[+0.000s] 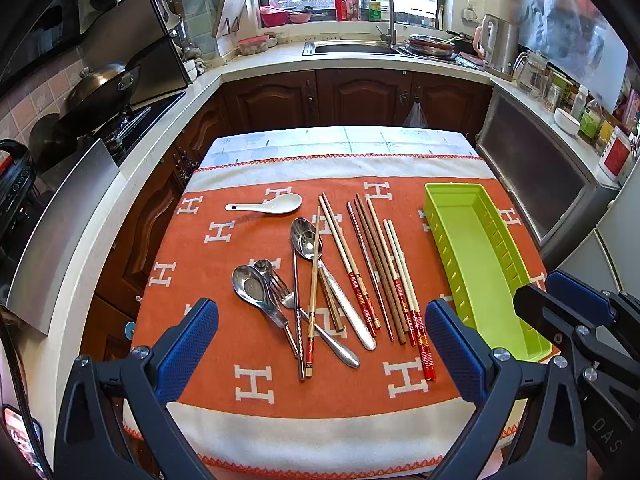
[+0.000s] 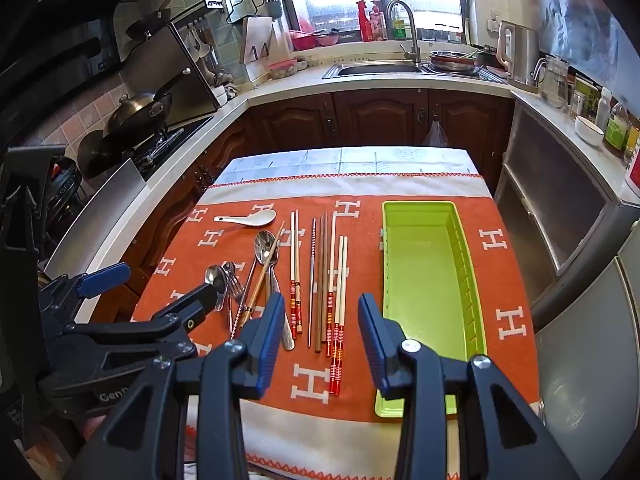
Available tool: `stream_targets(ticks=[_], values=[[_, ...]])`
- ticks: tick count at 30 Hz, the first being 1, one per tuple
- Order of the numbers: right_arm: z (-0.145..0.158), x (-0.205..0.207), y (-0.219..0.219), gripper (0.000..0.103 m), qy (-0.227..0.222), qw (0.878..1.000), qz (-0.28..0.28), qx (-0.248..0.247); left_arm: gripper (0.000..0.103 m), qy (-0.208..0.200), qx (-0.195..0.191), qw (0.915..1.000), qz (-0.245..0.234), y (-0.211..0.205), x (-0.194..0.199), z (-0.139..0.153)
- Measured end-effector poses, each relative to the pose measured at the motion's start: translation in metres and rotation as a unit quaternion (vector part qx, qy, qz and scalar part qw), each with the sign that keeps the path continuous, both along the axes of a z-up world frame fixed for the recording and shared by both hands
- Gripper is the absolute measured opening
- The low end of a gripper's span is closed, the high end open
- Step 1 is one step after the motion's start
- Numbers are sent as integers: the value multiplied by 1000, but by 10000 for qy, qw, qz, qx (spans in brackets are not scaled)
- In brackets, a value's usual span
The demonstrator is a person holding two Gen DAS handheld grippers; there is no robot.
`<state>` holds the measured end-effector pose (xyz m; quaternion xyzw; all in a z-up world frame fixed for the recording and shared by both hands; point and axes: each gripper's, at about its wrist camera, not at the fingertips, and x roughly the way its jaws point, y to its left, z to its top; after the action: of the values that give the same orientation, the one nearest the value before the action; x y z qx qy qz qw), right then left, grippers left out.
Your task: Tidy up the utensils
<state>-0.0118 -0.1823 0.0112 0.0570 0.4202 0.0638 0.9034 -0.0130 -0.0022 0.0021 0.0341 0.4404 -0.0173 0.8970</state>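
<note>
On the orange cloth (image 1: 248,344) lie several chopsticks (image 1: 362,280) (image 2: 296,272) side by side, two long metal spoons (image 1: 304,236) (image 2: 265,245), a short metal spoon (image 1: 249,283) (image 2: 215,276) and a fork (image 1: 285,294). A white ceramic spoon (image 1: 272,204) (image 2: 250,218) rests farther back. An empty green tray (image 1: 476,248) (image 2: 424,280) stands to the right of them. My left gripper (image 1: 322,344) (image 2: 166,280) hovers wide open over the near ends of the utensils. My right gripper (image 2: 320,340) (image 1: 538,292) is open above the red-banded chopstick ends, beside the tray.
The table is small, with its cloth hanging over the front edge. Dark wooden cabinets and a white counter wrap around it. A stove with a wok (image 1: 100,84) is on the left, a sink (image 1: 352,48) at the back, a metal appliance (image 1: 532,168) close on the right.
</note>
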Motion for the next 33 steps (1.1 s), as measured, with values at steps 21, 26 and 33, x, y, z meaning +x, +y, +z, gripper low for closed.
stream_targets(ticks=[21,26,33], values=[[-2,-2,0,38,-1,10000,-13,14,102,17,12,10000,-9,1,-5,-1],[-3,-1,0,38,-7,10000,-9,12,102,30,10,10000,-8,2,-7,-2],[-6,-2,3,38,36,10000,-21,35,102,121,-49,9999,-77,3,-4,-6]])
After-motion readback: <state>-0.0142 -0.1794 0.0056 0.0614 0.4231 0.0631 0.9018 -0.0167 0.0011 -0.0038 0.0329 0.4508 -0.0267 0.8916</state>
